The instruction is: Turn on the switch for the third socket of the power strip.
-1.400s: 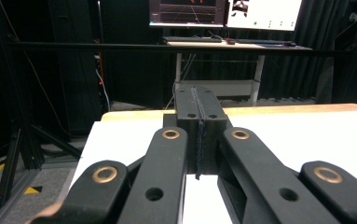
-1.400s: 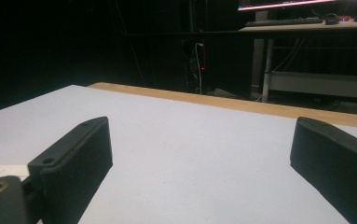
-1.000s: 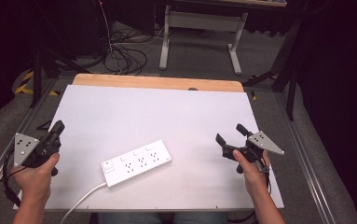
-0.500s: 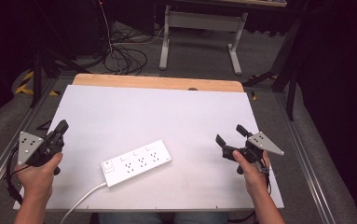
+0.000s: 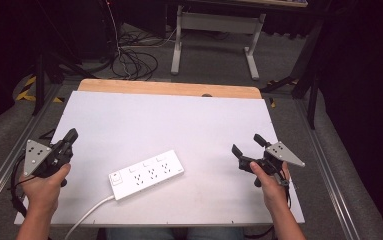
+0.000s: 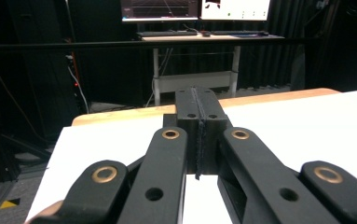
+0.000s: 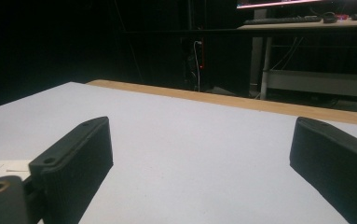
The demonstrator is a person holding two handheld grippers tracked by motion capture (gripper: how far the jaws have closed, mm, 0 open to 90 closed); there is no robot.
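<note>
A white power strip (image 5: 146,173) lies flat on the white table top (image 5: 179,120), near the front and left of centre, its white cable (image 5: 86,217) running off the front edge. My left gripper (image 5: 71,135) is held low at the table's left edge, well left of the strip. Its jaws are pressed together with nothing between them, as the left gripper view (image 6: 198,116) confirms. At the right side my right gripper (image 5: 247,144) stands open and empty, pointing across the bare table (image 7: 204,154).
A wooden strip (image 5: 169,89) borders the table's far edge. Metal rails (image 5: 329,165) run along both sides. Beyond the table are a desk frame (image 5: 214,30) and loose cables (image 5: 134,60) on the floor. Monitors (image 6: 195,8) glow on a far desk.
</note>
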